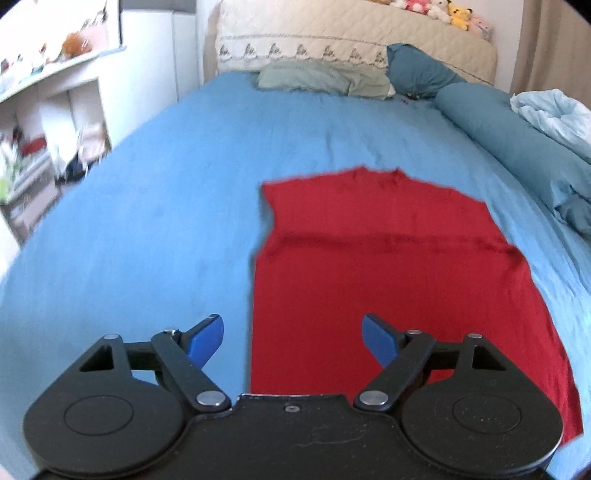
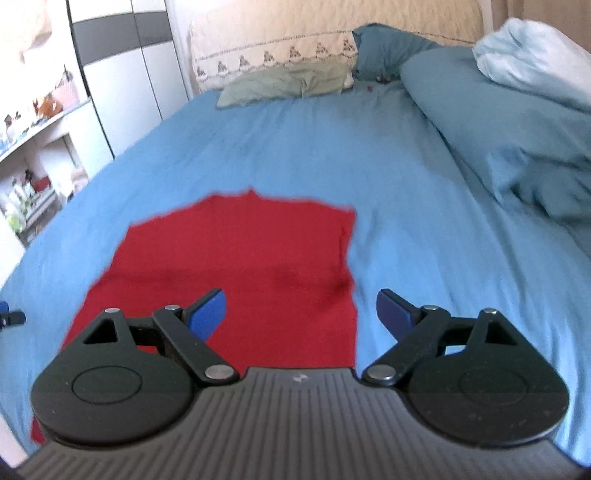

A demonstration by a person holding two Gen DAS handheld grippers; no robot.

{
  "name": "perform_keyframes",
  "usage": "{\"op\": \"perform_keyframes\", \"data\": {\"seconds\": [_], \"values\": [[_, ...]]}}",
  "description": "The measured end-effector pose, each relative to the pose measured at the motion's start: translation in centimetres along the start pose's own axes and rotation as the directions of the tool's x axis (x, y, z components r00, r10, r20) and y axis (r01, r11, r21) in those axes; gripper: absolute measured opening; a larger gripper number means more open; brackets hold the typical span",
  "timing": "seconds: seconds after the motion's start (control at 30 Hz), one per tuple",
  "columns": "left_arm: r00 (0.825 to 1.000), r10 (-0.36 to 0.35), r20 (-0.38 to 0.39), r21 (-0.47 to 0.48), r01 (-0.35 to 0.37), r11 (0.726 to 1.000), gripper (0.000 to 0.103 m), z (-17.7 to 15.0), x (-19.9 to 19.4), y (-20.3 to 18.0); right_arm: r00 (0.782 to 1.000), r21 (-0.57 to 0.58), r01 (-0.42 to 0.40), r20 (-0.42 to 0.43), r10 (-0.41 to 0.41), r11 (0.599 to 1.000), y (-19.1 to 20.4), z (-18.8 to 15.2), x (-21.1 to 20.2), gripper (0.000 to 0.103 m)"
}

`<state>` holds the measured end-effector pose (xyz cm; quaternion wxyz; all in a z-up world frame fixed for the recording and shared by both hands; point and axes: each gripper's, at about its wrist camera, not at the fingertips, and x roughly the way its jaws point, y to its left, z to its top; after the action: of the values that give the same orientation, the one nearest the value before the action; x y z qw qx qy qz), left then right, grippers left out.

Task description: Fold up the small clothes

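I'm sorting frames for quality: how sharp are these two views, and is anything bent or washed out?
Left wrist view: red garment edges slightly smeared, shelves blurred and overexposed, bed bulges from the fisheye. Right wrist view: garment outline softer, blanket washed out, gripper body crisp.

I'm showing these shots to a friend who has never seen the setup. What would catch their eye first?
The red garment stands out at once, spread flat on the blue bedsheet, its sides already folded in. Next come the two black grippers low in each view: the left gripper is over the garment's left edge and the right gripper over its right edge, both with jaws wide apart and holding nothing. Far off, plush toys sit on the headboard.
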<state>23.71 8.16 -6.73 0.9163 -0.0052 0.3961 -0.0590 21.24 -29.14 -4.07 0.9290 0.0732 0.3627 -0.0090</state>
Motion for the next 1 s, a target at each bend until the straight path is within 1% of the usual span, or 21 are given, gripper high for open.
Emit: {"op": "perform_keyframes", "data": {"seconds": [0.1,0.17,0.23,0.27,0.37,0.4,0.43,0.5,0.57,0.7,0.73,0.87,0.93,0.97,1.0], "values": [[1.0,0.013,-0.009,-0.019,-0.013,1.0,0.085,-3.9,-0.1,0.8,1.0,0.018,0.011,-0.026,-0.011,1.0,-0.6,-5.4,-0.7,0.103],[1.0,0.02,-0.009,-0.037,-0.02,0.999,0.081,-6.4,0.2,1.2,0.999,0.015,0.021,-0.033,-0.02,1.0,-0.7,-8.8,-0.7,0.102],[1.0,0.016,-0.006,-0.053,-0.017,0.998,0.074,-8.3,0.4,1.5,0.999,0.016,0.018,-0.035,-0.017,1.0,-0.6,-11.6,-0.7,0.1],[1.0,0.013,-0.002,-0.059,-0.013,0.998,0.072,-9.3,0.5,1.6,0.999,0.018,0.015,-0.033,-0.015,1.0,-0.5,-12.9,-0.6,0.099],[1.0,-0.002,0.012,-0.059,0.003,0.998,0.062,-11.6,0.1,1.8,1.0,0.03,0.021,-0.013,-0.021,0.999,-0.3,-16.1,-1.2,0.096],[1.0,-0.008,0.014,-0.054,0.009,0.998,0.059,-12.3,-0.1,1.7,1.0,0.042,0.026,-0.013,-0.025,0.999,-0.4,-16.8,-1.5,0.094],[1.0,-0.018,0.011,-0.049,0.019,0.999,0.058,-12.8,-0.3,1.5,1.0,0.052,0.026,-0.016,-0.025,0.998,-0.4,-17.3,-1.7,0.092],[0.999,-0.034,0.004,-0.036,0.034,0.999,0.058,-13.6,-0.7,1.1,0.999,0.051,0.025,-0.024,-0.024,0.998,-0.1,-18.3,-2.3,0.092],[0.999,-0.034,0.003,-0.027,0.034,0.999,0.056,-14.3,-1.1,0.8,0.998,0.041,0.051,-0.037,-0.049,0.998,0.4,-19.3,-2.8,0.09],[0.999,-0.037,0.005,-0.058,0.038,0.998,0.048,-15.1,-1.6,1.1,0.997,0.063,0.06,-0.06,-0.056,0.996,0.4,-20.7,-3.0,0.084],[0.999,-0.037,0.003,-0.061,0.037,0.997,0.047,-15.2,-1.6,1.1,0.996,0.065,0.065,-0.064,-0.061,0.996,0.5,-21.0,-2.9,0.081],[0.999,-0.035,-0.012,-0.06,0.034,0.998,0.044,-15.8,-1.5,0.9,0.996,0.068,0.076,-0.057,-0.073,0.995,0.8,-21.6,-2.6,0.078],[0.999,-0.031,-0.017,-0.059,0.03,0.998,0.041,-15.8,-1.4,0.7,0.997,0.067,0.062,-0.057,-0.059,0.996,0.9,-21.6,-2.6,0.068],[0.999,-0.03,-0.02,-0.057,0.028,0.998,0.04,-15.8,-1.4,0.6,0.997,0.066,0.06,-0.058,-0.056,0.996,1.1,-21.6,-2.6,0.065],[0.999,-0.03,-0.023,-0.057,0.028,0.998,0.038,-15.8,-1.3,0.5,0.997,0.066,0.058,-0.058,-0.054,0.996,1.2,-21.7,-2.6,0.061]]}}
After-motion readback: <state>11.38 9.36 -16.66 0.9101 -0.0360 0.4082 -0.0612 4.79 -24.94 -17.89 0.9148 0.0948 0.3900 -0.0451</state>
